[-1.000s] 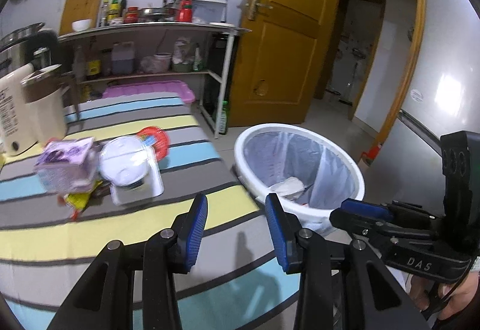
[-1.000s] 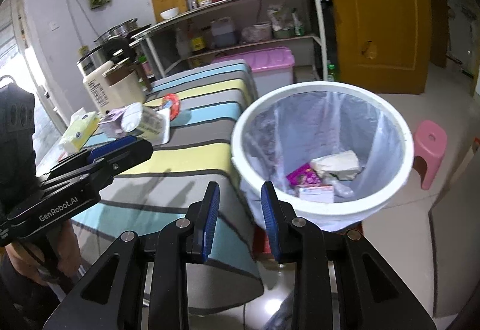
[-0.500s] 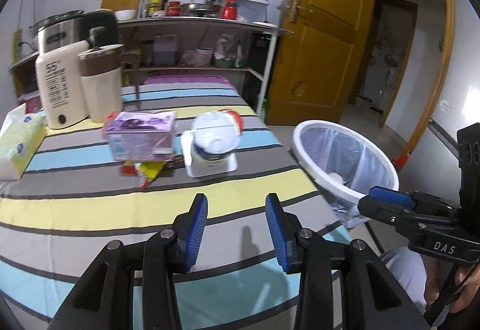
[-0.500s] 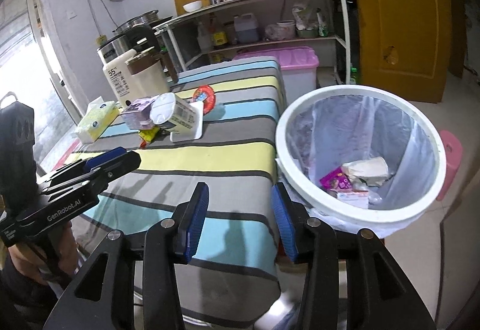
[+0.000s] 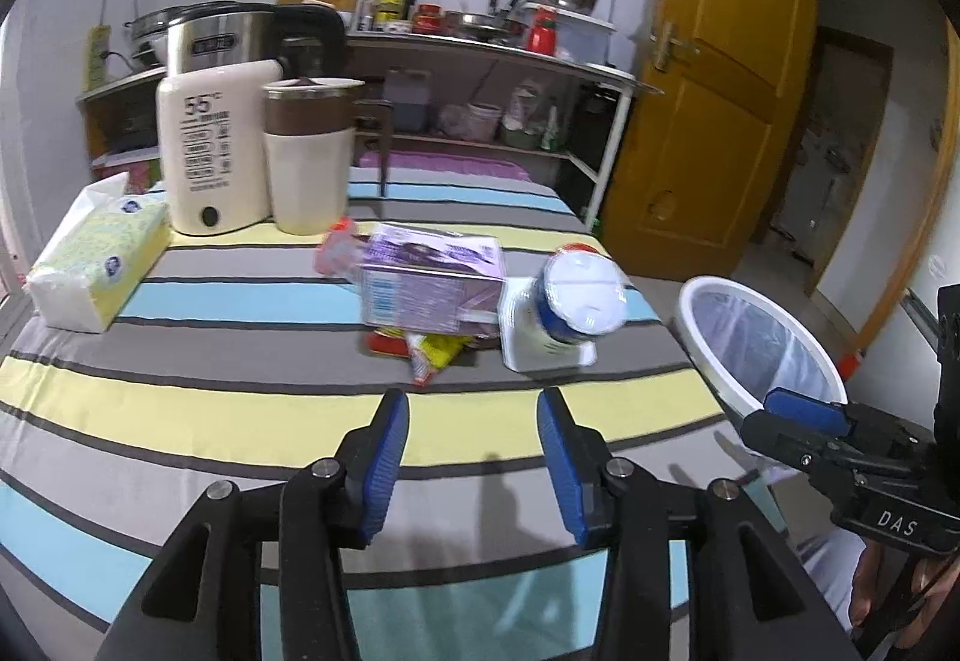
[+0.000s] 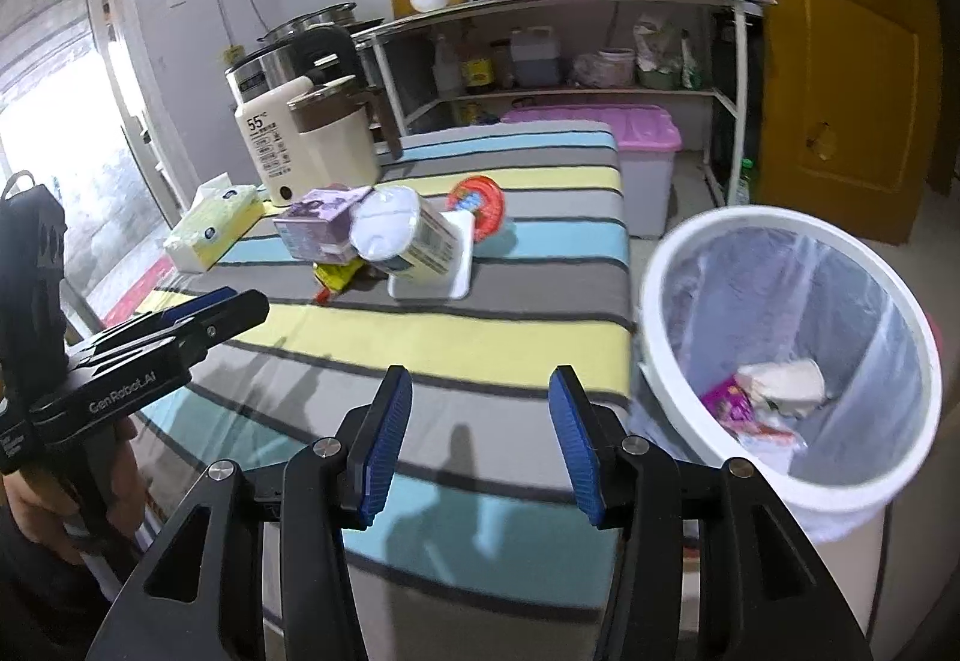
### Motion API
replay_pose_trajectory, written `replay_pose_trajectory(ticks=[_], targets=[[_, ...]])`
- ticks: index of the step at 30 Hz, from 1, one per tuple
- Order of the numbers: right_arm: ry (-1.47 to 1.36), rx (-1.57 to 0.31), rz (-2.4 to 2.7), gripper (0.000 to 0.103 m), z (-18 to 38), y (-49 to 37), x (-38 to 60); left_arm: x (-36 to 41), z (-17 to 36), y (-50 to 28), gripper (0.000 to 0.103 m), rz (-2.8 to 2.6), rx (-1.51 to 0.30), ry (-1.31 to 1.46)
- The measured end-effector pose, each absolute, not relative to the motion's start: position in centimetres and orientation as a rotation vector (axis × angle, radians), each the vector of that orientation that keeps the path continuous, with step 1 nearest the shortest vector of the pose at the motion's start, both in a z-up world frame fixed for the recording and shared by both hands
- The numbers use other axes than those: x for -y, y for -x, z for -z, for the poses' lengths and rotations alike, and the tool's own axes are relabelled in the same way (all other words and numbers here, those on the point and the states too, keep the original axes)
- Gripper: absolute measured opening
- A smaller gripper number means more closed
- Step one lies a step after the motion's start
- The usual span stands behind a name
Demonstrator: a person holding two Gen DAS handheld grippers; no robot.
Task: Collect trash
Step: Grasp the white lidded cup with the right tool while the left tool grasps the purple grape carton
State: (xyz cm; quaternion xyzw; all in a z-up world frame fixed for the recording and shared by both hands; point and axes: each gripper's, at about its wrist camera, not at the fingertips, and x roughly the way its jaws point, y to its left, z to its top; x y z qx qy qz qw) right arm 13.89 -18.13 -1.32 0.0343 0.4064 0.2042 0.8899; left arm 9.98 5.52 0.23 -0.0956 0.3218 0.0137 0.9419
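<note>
A pile of trash lies mid-table: a purple carton (image 5: 429, 289), a white tub (image 5: 579, 310) on its side on a white tray, a yellow wrapper (image 5: 435, 352) and a red lid (image 6: 477, 199). The carton (image 6: 318, 229) and tub (image 6: 399, 232) also show in the right wrist view. My left gripper (image 5: 474, 457) is open and empty, over the striped cloth just short of the pile. My right gripper (image 6: 480, 439) is open and empty near the table's right edge. The white bin (image 6: 792, 361) with a bag liner stands right of the table and holds some trash.
A tissue pack (image 5: 99, 253), a cream kettle (image 5: 210, 150) and a cup (image 5: 309, 150) stand at the table's back left. A steel shelf (image 6: 570, 36) with kitchenware, a pink-lidded box (image 6: 636, 150) and a yellow door (image 5: 714, 108) are behind.
Both grippers swung left, away from the bin toward the table. The right gripper opened wider. The trash pile now sits closer in front of the left gripper.
</note>
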Motion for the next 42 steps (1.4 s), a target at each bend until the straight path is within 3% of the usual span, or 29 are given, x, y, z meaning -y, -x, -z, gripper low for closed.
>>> replay_pose_trajectory(ticks=[14,18,29,30,31,35,42], targets=[[-0.014,-0.821,-0.443,0.050,1.3,-18.6,11.2,-10.0,-0.5,-9.3,0.048,-0.108,-0.631,0.248],[0.003,-0.817,-0.416,0.060,1.7,-19.3,10.1,-10.8,-0.3,-9.3,0.049,-0.113,-0.628,0.261],[0.012,-0.834,-0.345,0.060,2.5,-21.2,9.0,-11.7,-0.2,-9.6,0.050,-0.105,-0.623,0.287],[0.007,-0.835,-0.336,0.060,2.5,-21.3,9.0,-11.6,-0.3,-9.8,0.050,-0.101,-0.624,0.287],[0.001,-0.833,-0.334,0.052,2.4,-21.4,9.1,-11.6,-0.3,-9.9,0.050,-0.096,-0.624,0.286],[-0.009,-0.826,-0.348,0.050,2.3,-21.3,9.4,-11.2,-0.6,-10.7,0.060,-0.058,-0.617,0.290],[-0.057,-0.815,-0.356,0.050,1.7,-20.1,11.1,-9.6,-1.1,-13.1,0.068,-0.017,-0.613,0.260]])
